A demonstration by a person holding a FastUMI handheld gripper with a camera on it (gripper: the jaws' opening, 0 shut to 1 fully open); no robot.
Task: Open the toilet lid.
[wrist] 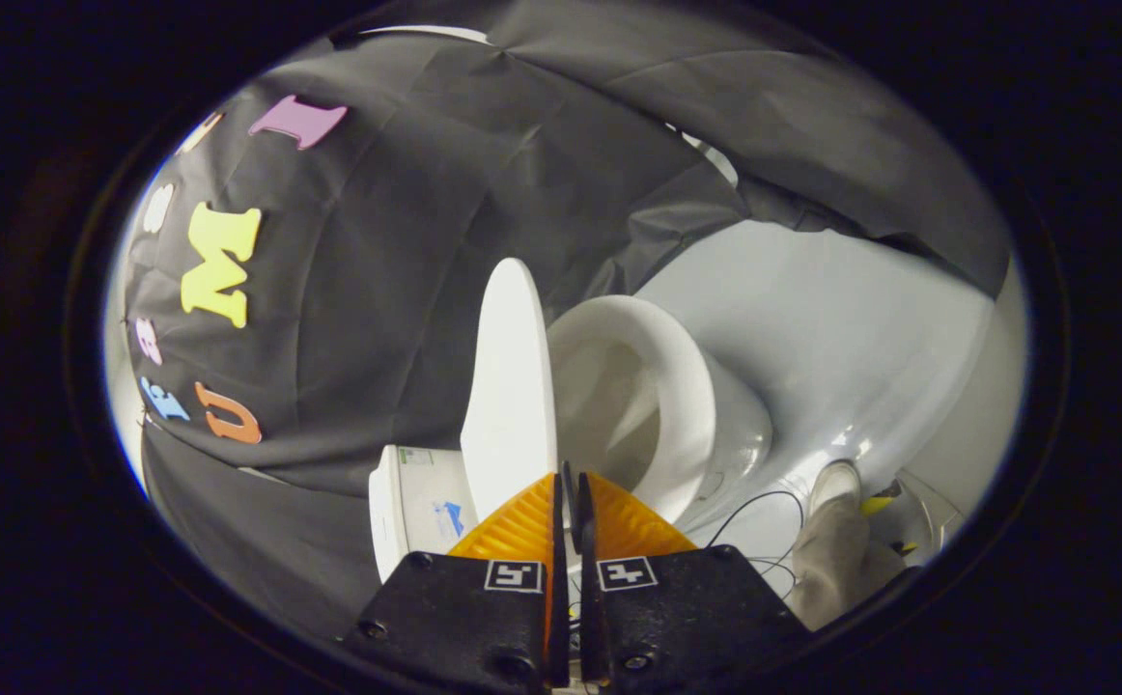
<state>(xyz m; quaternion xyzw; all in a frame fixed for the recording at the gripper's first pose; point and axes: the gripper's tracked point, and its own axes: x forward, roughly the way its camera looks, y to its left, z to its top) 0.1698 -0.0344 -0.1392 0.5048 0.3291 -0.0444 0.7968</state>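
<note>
The white toilet lid [511, 386] is raised well off the seat and stands close to the tank [416, 507]. The seat ring and bowl [662, 386] lie open beside it. My gripper [571, 473] is at the lid's free edge. Its two fingers are closed to a narrow gap, and the lid's rim runs down into that gap. The fingers hide the rim where they hold it.
The booth's black cloth wall [378, 290] hangs right behind the tank and lid. The pale floor [841, 328] spreads beyond the bowl. A person's shoe [833, 481] and trouser leg [836, 565] stand near the toilet's base, with thin cables [764, 507] on the floor.
</note>
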